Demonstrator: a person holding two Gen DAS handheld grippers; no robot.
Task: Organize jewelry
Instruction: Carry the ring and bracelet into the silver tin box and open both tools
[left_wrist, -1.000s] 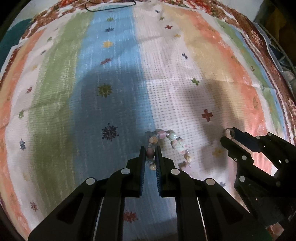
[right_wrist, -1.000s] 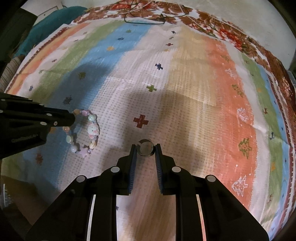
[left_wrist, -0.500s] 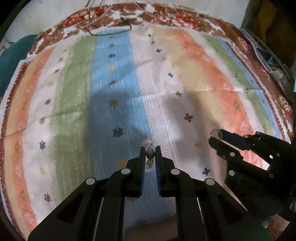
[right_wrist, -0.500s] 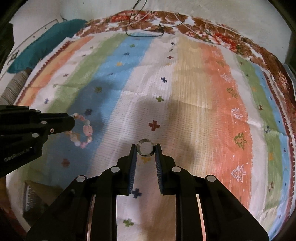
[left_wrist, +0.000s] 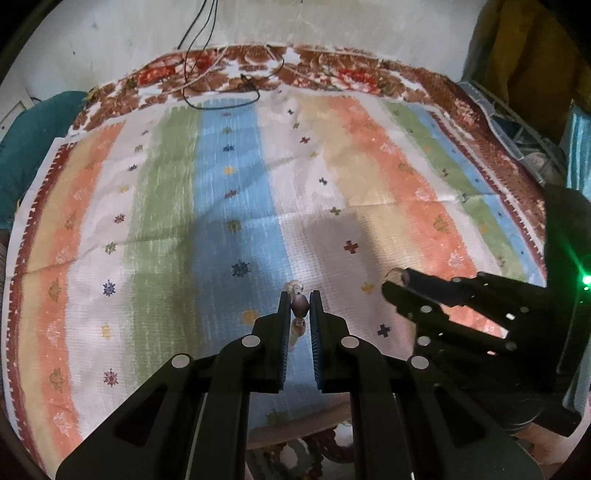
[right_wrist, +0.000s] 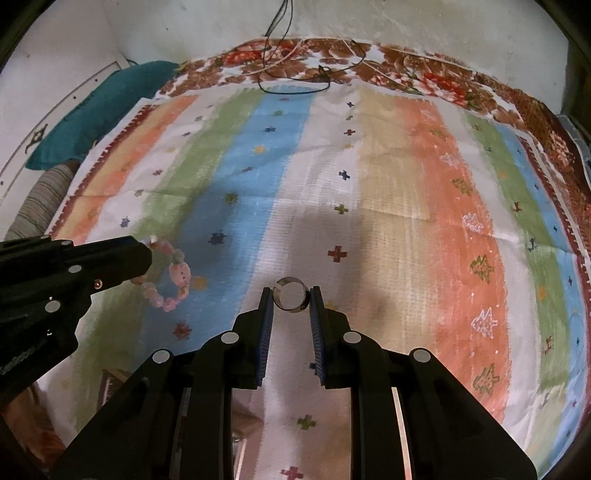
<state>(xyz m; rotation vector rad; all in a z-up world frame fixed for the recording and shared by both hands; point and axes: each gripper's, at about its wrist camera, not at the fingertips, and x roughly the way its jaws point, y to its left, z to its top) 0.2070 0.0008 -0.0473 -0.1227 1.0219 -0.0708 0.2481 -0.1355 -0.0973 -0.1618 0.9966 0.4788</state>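
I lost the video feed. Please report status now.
Left hand-held gripper shut on pastel beaded bracelet. Right hand-held gripper shut on open silver metal ring. Both above striped cloth. Nothing blocking.

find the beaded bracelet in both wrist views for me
Left wrist: beaded bracelet low centre, seen edge-on between the left gripper jaws.
Right wrist: beaded bracelet at left, a hanging loop at the left gripper tip.
Shared landmark: the red cross on the striped cloth.
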